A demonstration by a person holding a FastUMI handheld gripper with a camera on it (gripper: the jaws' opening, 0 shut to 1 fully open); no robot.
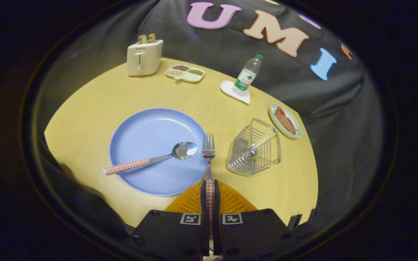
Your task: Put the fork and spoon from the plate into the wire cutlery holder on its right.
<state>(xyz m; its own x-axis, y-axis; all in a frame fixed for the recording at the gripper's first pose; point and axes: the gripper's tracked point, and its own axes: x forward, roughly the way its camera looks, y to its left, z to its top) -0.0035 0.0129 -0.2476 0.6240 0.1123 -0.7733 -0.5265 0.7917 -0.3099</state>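
1. Bottom centre of the frame: the gripper has its two fingers pressed close together, pinching the checked handle of the fork between them. Both fingers bear on the handle.
2. The fork runs straight ahead from the fingertips. Its tines sit at the centre of the frame, over the right rim of the plate. Whether the tines touch the rim cannot be told.
3. Left of centre: the blue plate, round, lying flat on the yellow table.
4. On the plate lies the spoon. Its bowl is near the plate's right side, just left of the fork tines. Its checked handle points to the lower left and overhangs the plate's rim.
5. Right of centre: the wire cutlery holder, upright, just beside the plate on its right, not touching it. It stands apart from the fork.
6. Further right, beyond the holder: a small green-rimmed dish with brownish food on it, near the table's edge.
7. Upper centre-right: a clear water bottle with a green cap, standing on a white coaster.
8. Upper centre: a white divided tray with three compartments of grains or seeds.
9. Upper left: a cream toaster, two slices of toast showing in its slots, at the table's far edge.
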